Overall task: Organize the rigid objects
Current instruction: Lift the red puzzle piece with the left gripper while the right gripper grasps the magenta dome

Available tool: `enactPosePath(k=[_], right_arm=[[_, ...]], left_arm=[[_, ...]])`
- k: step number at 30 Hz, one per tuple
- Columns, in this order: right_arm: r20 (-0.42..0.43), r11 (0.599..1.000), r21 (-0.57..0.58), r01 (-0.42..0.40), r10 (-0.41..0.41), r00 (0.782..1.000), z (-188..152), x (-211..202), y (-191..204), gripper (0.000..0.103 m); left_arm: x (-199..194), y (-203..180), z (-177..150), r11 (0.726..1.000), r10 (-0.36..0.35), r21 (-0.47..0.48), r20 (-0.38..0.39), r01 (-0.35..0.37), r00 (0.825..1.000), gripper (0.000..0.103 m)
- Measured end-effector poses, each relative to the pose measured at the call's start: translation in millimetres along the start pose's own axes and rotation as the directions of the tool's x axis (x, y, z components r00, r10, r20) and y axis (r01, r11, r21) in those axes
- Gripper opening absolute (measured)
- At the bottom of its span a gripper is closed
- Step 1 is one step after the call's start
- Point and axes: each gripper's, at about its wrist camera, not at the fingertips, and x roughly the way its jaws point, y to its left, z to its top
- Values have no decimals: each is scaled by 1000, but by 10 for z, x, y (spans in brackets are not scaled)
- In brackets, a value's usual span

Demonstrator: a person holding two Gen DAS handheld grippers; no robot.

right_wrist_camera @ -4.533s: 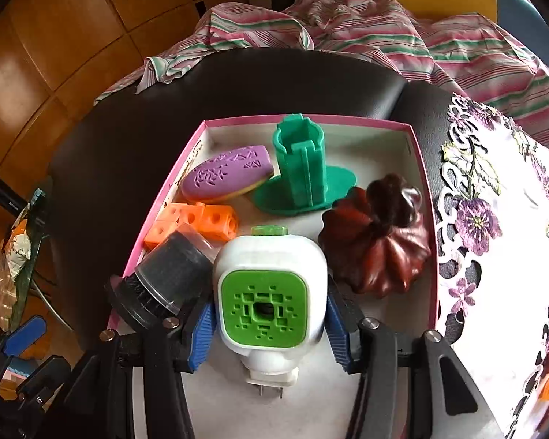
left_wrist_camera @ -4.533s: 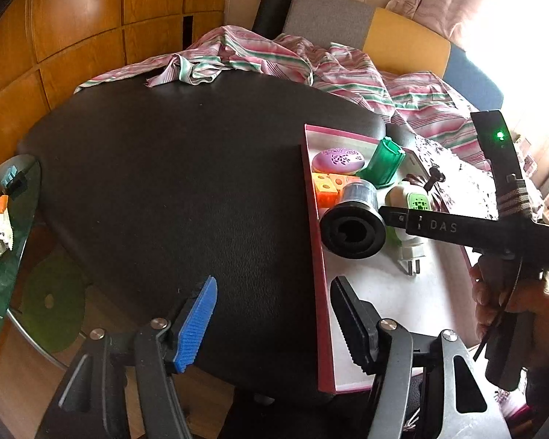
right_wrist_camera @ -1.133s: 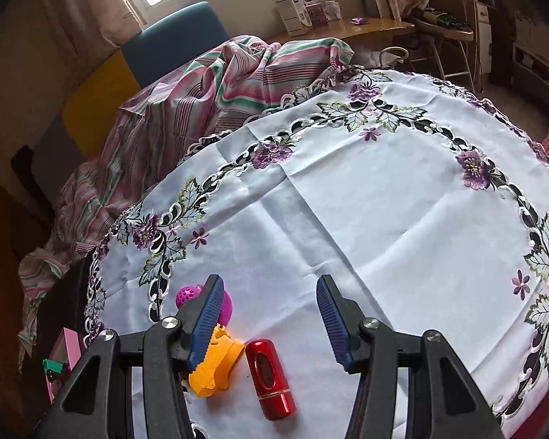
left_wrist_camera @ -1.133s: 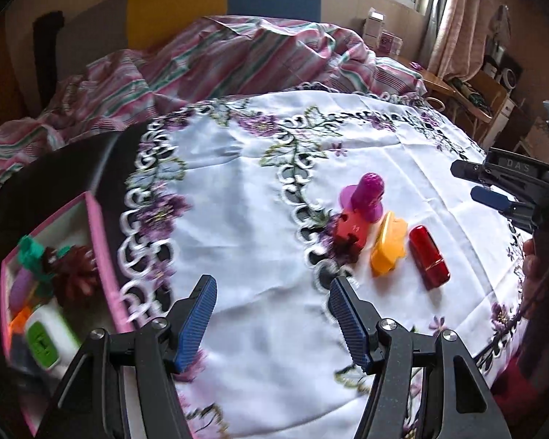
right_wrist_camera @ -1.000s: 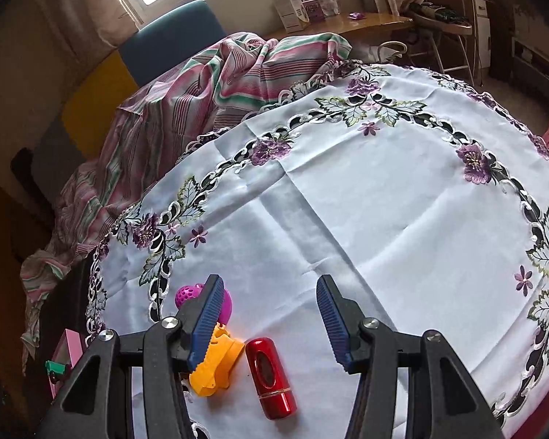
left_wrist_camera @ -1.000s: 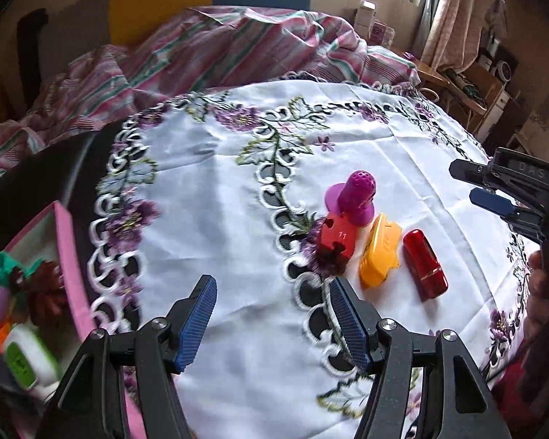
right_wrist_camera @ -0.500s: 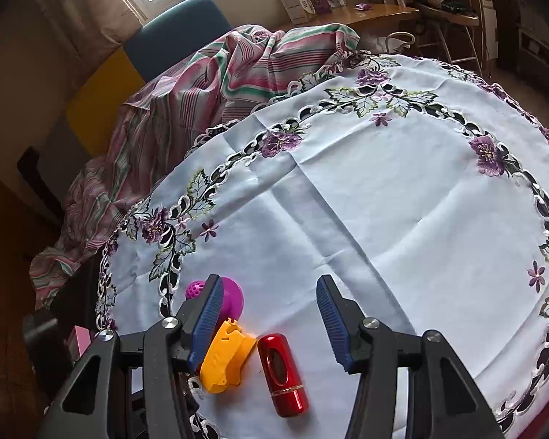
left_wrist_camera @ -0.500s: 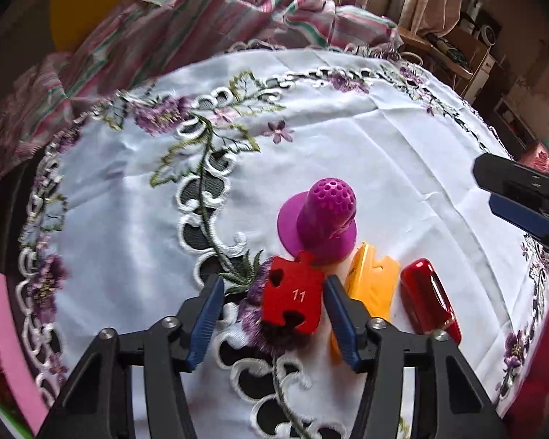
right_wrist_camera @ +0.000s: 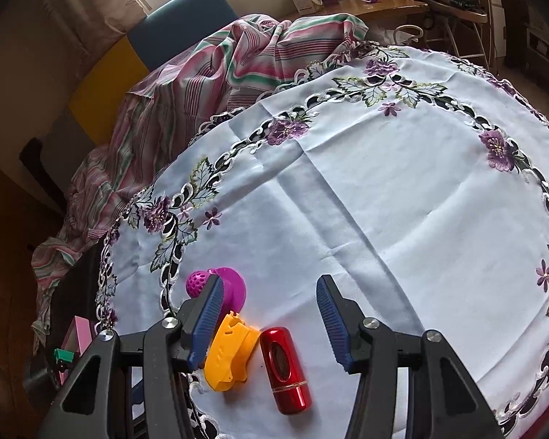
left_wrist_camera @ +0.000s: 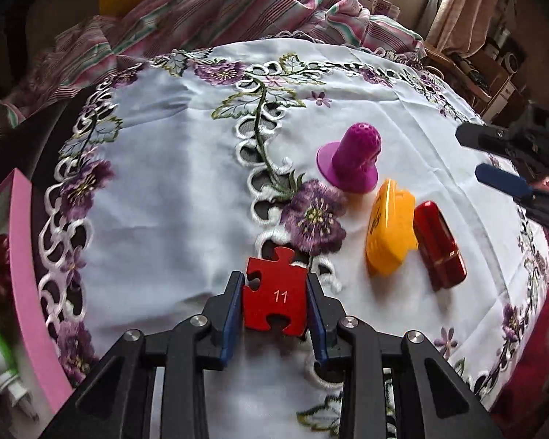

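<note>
One puzzle piece [left_wrist_camera: 275,295], red, numbered 11, sitting clamped flat between left gripper [left_wrist_camera: 275,305] pads, just above the cloth [left_wrist_camera: 172,168]. Lying far left: the box [left_wrist_camera: 29,285]. Remaining ahead-right: one cone [left_wrist_camera: 355,157], one yellow piece [left_wrist_camera: 389,234], one red case [right_wrist_camera: 285,369], long axis pointing away, sitting under right gripper [right_wrist_camera: 271,320], gaping empty.

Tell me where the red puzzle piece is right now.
In the left wrist view, the red puzzle piece sits clamped in the left gripper, above the tablecloth, left of the yellow piece.
</note>
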Motion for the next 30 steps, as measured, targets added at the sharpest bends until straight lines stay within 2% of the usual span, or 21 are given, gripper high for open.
enactPosePath(k=[4,13,17,21,26,30], right_arm=[[-16,999,-43,-1,0,1000,-37,36,78,54],[-42,984,-176,-5,-3,999,-162,113,326,54],[-66,967,-253,-18,1,998,-229,178,510,54],[-56,936,-352,20,-42,998,-219,293,721,54],[-86,920,-389,52,-92,992,-118,585,869,54],[-127,905,-417,91,-157,979,-119,874,918,54]], left_arm=[[-140,48,-278,1000,23,-18,23,-23,999,33],[-345,-42,-740,997,19,74,97,-26,995,32],[-341,-1,-741,998,-5,69,101,-2,995,32],[-334,5,-745,997,-7,75,110,-1,994,32],[-312,63,-739,998,-26,57,112,19,993,32],[-308,68,-742,998,-28,57,115,21,993,32]])
